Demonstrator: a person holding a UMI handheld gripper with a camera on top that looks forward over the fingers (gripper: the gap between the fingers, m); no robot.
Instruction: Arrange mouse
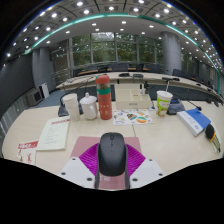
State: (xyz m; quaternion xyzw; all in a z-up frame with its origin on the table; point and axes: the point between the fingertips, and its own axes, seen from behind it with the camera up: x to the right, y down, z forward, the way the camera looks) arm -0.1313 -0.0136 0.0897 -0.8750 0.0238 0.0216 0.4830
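- Two-finger gripper [112,175] with bright pink pads [88,160] reaching forward low over the table, fingers spread fairly wide.
- Dark grey computer mouse [112,152] sitting between the two fingers, on a pale pink square mat [85,143]; cannot tell if the pads press on its sides.
- Light beige table top [40,118] under it all.
- At 12 o'clock from the mouse, a tall red and green bottle [104,98].
- At 11 o'clock, a white mug [88,106] and a white paper cup [70,103] beside it.
- At 1 o'clock, a flat colourful printed sheet [130,116], and past it a green and white cup [164,102].
- At 2 o'clock, a blue and white box [195,122].
- At 9 o'clock, a white paper booklet [55,133], with a small red and white packet [27,146] farther out.
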